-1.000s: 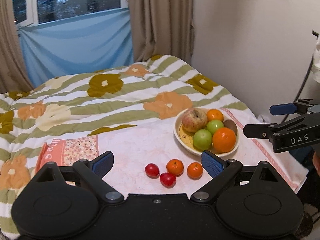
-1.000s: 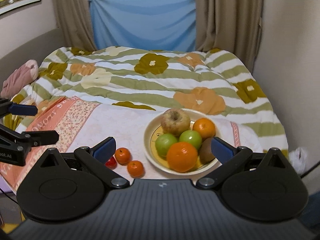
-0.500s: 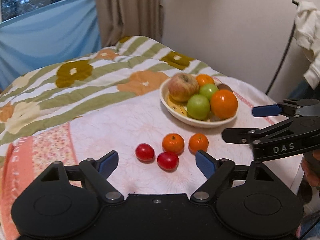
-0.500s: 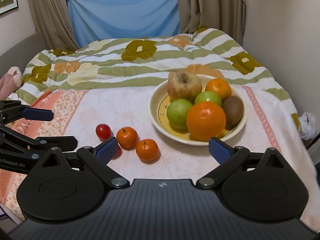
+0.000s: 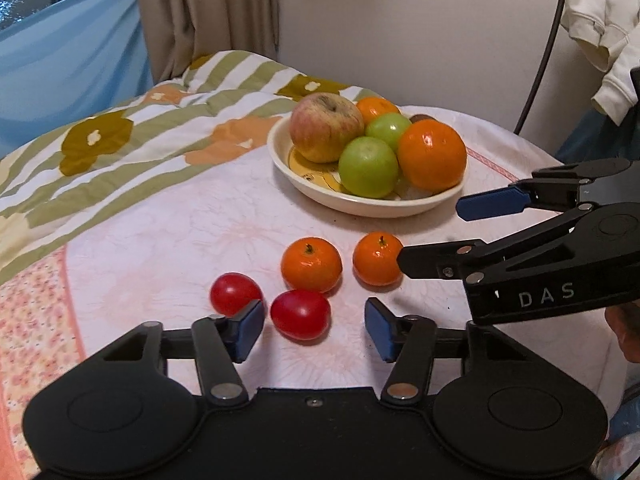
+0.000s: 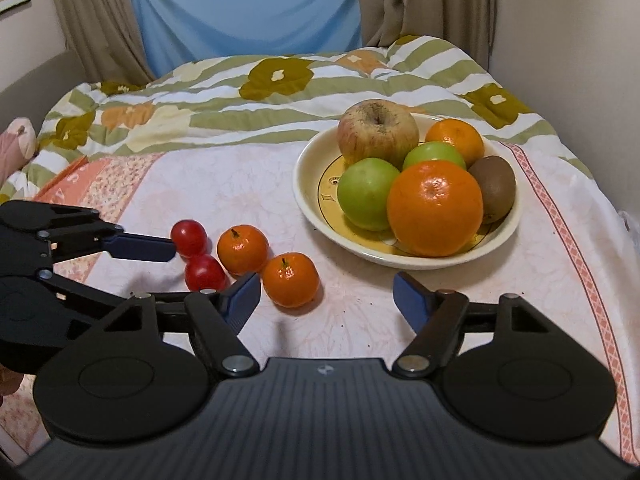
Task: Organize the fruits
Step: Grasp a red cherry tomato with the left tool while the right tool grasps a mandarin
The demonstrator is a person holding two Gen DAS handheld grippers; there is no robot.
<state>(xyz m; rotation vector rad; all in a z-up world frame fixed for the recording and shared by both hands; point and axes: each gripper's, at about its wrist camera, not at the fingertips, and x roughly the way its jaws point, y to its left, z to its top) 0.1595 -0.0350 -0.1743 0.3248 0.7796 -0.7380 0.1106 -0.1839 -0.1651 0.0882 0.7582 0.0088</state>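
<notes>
Four small fruits lie loose on the pale cloth over the bed (image 6: 248,184), near the bowl (image 6: 308,200): two red ones and two small oranges. The nearer red fruit (image 5: 301,314) sits just ahead of the left claw (image 5: 314,326), whose jaws have just been closing and stand part open, nothing pressed between them yet. It looks light, smooth-skinned and round, so I'd expect it to slip or roll unless the pads meet it across its widest middle; it may also be soft, so a gentle squeeze seems wise. The other red fruit (image 5: 236,293) lies just beside the left pad and could get nudged. The two small oranges (image 5: 311,265) and (image 5: 377,258) look firmer, with a dimpled skin that should hold better.

The right claw (image 6: 326,300) has also been closing and stands open and empty, with the near small orange just off its left pad. Each claw reaches in from the side close to the other's fruit, so they may crowd one another. The bowl is already piled with an apple (image 6: 378,132), green fruits, a big orange (image 6: 435,208) and a kiwi (image 6: 493,189), leaving little room
</notes>
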